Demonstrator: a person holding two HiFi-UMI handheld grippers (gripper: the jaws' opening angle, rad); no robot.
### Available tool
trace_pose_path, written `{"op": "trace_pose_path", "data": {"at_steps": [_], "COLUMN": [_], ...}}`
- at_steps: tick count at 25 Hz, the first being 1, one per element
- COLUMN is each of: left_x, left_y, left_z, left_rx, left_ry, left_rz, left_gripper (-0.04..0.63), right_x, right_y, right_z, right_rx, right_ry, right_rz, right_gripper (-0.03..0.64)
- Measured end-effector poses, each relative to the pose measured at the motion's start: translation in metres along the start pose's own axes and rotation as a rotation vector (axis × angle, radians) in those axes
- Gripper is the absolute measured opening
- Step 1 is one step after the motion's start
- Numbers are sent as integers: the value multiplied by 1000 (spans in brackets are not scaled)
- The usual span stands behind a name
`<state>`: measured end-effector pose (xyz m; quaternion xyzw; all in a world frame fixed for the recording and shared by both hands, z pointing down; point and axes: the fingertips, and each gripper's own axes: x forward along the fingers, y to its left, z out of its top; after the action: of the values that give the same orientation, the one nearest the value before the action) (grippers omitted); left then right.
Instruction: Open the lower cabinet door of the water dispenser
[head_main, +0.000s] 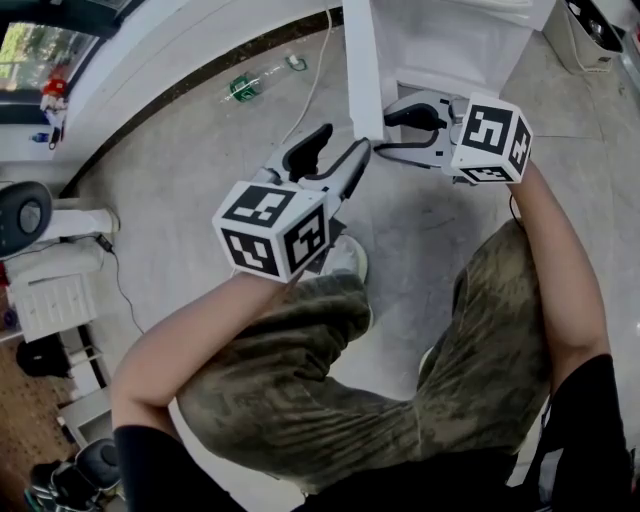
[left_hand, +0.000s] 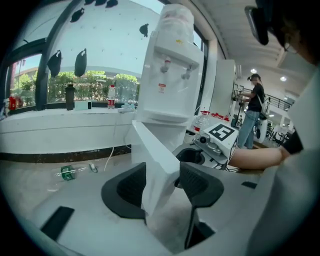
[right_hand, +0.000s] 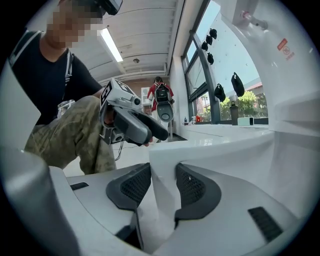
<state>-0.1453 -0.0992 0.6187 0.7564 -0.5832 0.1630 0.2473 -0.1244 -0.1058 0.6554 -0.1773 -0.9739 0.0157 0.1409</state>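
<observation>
The tall white plastic water dispenser (left_hand: 170, 75) stood against the windowed wall. Its flat white lower cabinet door (head_main: 361, 70) hung swung out from the body. The left gripper (left_hand: 162, 186) was clenched on the door's free edge. The right gripper (right_hand: 162, 189) was clamped on that same door from the other side.

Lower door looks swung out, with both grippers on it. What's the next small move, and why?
Probably open the right gripper and leave the swing to the left gripper. Both pinch the edge of the cabinet door, which already stands well out from the water dispenser. One grip seems enough to pull it wider, and two on a hinged panel may fight its arc.
</observation>
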Motion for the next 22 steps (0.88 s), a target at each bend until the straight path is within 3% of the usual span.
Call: {"op": "trace_pose_path", "data": {"at_steps": [5, 9, 22], "left_x": [-9, -31, -59], "left_y": [29, 41, 65], "left_z": [2, 8, 0], "left_rx": [-88, -102, -99], "left_ry": [-38, -67, -120], "left_rz": [33, 78, 146], "left_gripper": [106, 40, 18], "right_x": [21, 32, 72], "right_y": [-8, -3, -14], "right_z": [1, 12, 18], "right_rx": [0, -21, 14], "right_ry": [-21, -33, -42], "right_rz": [13, 14, -33], "right_gripper": [156, 152, 147]}}
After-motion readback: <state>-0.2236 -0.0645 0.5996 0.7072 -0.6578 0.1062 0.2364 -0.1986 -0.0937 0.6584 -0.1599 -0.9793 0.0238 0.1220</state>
